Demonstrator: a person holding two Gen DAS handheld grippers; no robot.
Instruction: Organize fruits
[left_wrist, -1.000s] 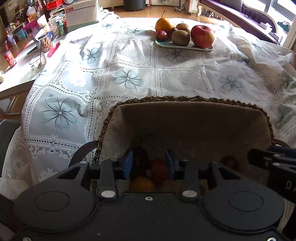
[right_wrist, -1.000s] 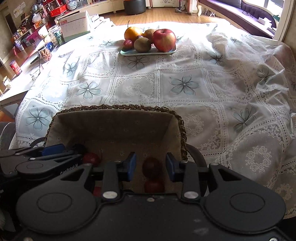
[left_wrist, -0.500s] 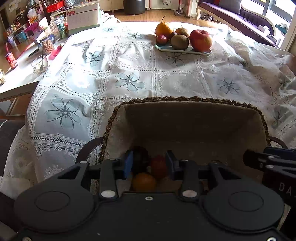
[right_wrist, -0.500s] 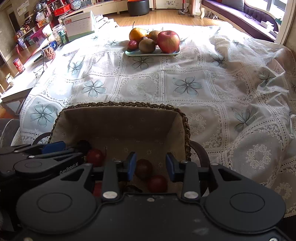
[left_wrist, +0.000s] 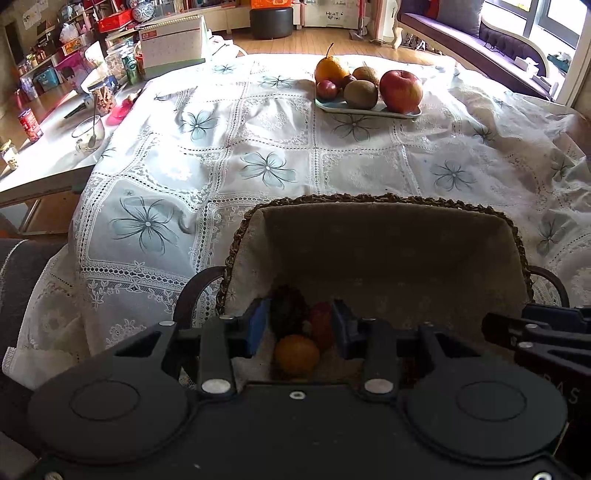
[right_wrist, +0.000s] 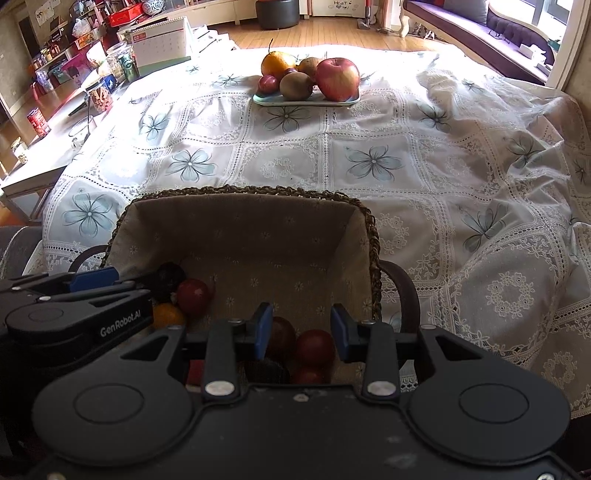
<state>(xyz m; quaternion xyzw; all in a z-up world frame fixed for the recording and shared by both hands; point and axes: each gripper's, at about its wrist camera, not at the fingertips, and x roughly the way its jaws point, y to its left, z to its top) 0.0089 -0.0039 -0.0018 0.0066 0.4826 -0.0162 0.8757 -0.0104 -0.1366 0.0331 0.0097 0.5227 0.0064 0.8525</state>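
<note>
Left gripper (left_wrist: 298, 325) low over the near end of the basket (left_wrist: 384, 201), blue-padded fingers apart, nothing clamped; small orange fruit (left_wrist: 296, 355), a dark fruit (left_wrist: 286, 308) and a red fruit (left_wrist: 322, 325) visible in the gap, lying on the basket's lining, not held. Right gripper (right_wrist: 301, 328) just beside it at the basket's right end, fingers likewise apart and empty, with a dark red fruit (right_wrist: 280, 332) and a red round fruit (right_wrist: 315, 347) below the gap; more small dark shapes under them, too shadowed to name.

Outward: woven basket with cloth lining and dark side handles, sitting on the lace tablecloth (right_wrist: 373, 162) with blue flower print; far half of the basket bare. Across the table, well apart from the basket, a pale tray (right_wrist: 306, 100) holding a large red apple (right_wrist: 338, 79), a kiwi (right_wrist: 295, 85), a second brown fruit behind it, an orange pear-shaped fruit with a stem (right_wrist: 276, 64) and a small plum-coloured fruit (right_wrist: 268, 83). Beyond the cloth on the left, a cluttered side table with jars, a can and a calendar box.

Judged progress: unclear from the task line which way the fruit travels. Several small fruits in the basket, five or so on the tray, none in transit. Most likely at the start of a pick from the basket, both grippers poised above fruit; if so, most of the sorting left to do. Tight cluster under each gripper likely to make a clean single-fruit grab awkward
</note>
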